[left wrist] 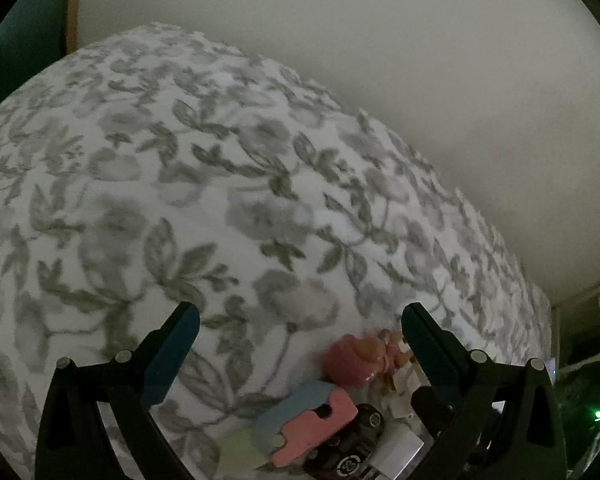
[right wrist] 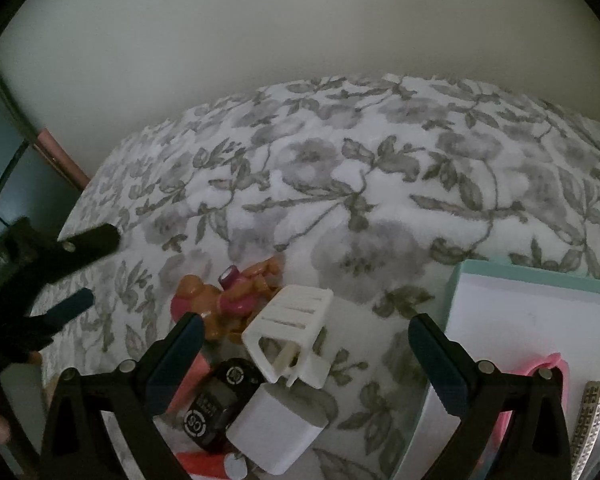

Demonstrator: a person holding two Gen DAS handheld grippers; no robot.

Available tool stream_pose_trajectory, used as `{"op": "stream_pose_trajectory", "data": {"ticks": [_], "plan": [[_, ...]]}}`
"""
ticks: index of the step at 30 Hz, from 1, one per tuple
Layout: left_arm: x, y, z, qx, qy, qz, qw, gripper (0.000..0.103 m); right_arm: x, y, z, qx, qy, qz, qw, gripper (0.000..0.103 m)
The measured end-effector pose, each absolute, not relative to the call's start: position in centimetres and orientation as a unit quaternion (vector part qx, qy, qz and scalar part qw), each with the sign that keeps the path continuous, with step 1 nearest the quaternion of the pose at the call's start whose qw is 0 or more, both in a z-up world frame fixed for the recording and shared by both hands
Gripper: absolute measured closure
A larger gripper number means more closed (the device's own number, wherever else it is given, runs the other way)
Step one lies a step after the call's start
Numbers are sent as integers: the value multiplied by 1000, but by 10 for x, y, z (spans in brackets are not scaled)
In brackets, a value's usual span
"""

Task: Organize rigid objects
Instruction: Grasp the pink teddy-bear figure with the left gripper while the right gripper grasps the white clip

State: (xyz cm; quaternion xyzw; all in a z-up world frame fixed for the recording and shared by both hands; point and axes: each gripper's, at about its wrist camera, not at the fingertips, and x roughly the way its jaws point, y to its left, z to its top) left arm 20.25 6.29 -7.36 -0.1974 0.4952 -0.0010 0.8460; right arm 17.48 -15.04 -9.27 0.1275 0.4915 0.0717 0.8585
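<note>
We work over a bed cover (right wrist: 340, 200) printed with grey flowers and leaves; it fills the ground ahead of both tongs and meets a plain pale wall (right wrist: 260, 40) behind. Off the left tongs' far left corner, a dark teal panel with a pink strip (left wrist: 73, 4) stands beside the wall.

Just right of the right tongs (right wrist: 306, 330) lies a pale green box (right wrist: 540, 280) with a white floor; a pink piece (right wrist: 548, 362) and a patterned strip (right wrist: 592, 412) rest in it, partly hidden behind the right finger. Between and just ahead of our right tongs' fingers the pile gathers: a white slotted clip (right wrist: 292, 320), a white cube-shaped plug (right wrist: 276, 428) beneath it, a black toy car (right wrist: 220, 400) touching the plug, and an orange and pink doll (right wrist: 228, 300) beyond. Red-pink pieces (right wrist: 200, 460) peek out under the car.

The right tongs stand wide open and grip nothing. The left tongs (left wrist: 300, 324) are likewise spread wide and empty; the pile sits low by their right finger, with a pink and blue block (left wrist: 308, 424) against the car (left wrist: 352, 448), and the doll (left wrist: 360, 356) just inside that finger
</note>
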Motion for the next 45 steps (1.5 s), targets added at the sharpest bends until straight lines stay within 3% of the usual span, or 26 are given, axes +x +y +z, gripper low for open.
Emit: {"op": "stream_pose_trajectory", "data": {"ticks": [3, 10, 14, 16, 20, 30, 34, 45], "plan": [[206, 53, -81, -189, 511, -16, 839, 2, 176, -150, -93, 122, 490, 67, 861, 7], [210, 33, -97, -171, 553, -50, 814, 2, 177, -149, -94, 110, 492, 66, 861, 33], [209, 25, -103, -169, 566, -60, 804, 2, 177, -153, -96, 117, 496, 64, 858, 54], [208, 23, -104, -166, 569, -62, 803, 2, 176, -156, -98, 126, 502, 59, 854, 60], [209, 18, -107, -167, 573, -73, 799, 12, 176, -161, -105, 140, 511, 55, 846, 71], [209, 3, -113, -141, 578, -87, 799, 22, 176, -165, -107, 153, 515, 59, 841, 72], [209, 3, -111, -136, 576, -91, 801, 41, 175, -163, -107, 149, 516, 58, 842, 72], [209, 5, -109, -142, 573, -102, 801, 41, 176, -163, -105, 146, 517, 62, 841, 75]]}}
